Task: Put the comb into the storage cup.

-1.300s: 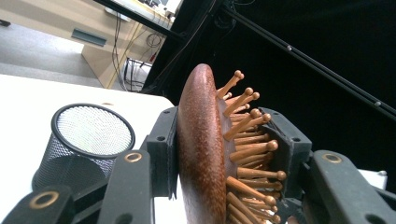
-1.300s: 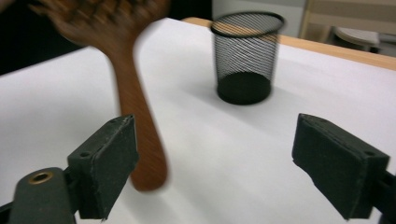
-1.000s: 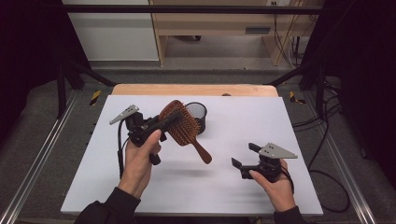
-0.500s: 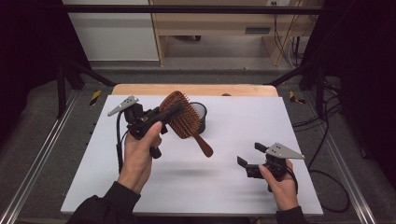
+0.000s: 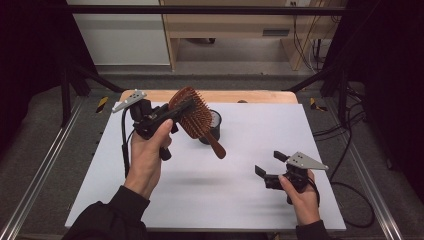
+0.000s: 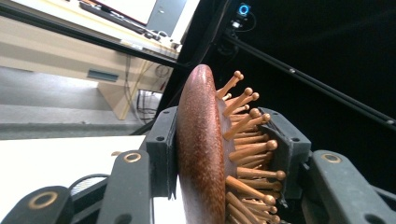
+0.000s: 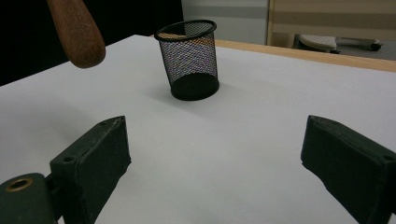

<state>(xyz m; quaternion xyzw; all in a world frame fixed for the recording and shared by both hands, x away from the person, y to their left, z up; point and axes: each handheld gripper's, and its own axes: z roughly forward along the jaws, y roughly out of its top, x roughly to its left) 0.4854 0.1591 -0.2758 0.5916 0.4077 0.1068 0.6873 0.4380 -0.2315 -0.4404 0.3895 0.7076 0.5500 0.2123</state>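
My left gripper (image 5: 172, 116) is clamped on the head of a wooden hairbrush (image 5: 192, 117), which I hold up in the air above the left half of the white table (image 5: 310, 135). In the left gripper view the brush (image 6: 201, 154) stands on edge between my two jaws: one pad presses flat on its smooth brown back, the other sits against the wooden bristles (image 6: 247, 154), whose round tips point away to the right. From the high view the brush head leans toward the far side of the table and its handle (image 5: 216, 146) slants down toward my right, ending free in the air with nothing touching it. A black mesh cup (image 5: 210, 127) stands upright on the table just behind and under the brush, partly hidden by it; the brush is beside it in the picture, and I cannot tell whether they touch. In the right gripper view the cup (image 7: 190, 58) is open at the top, and the rounded end of the brush handle (image 7: 77, 30) hangs above the table to its left. My right gripper (image 5: 270, 167) rests low near the front right of the table, well apart from the brush, its jaws spread wide with only bare table between them.
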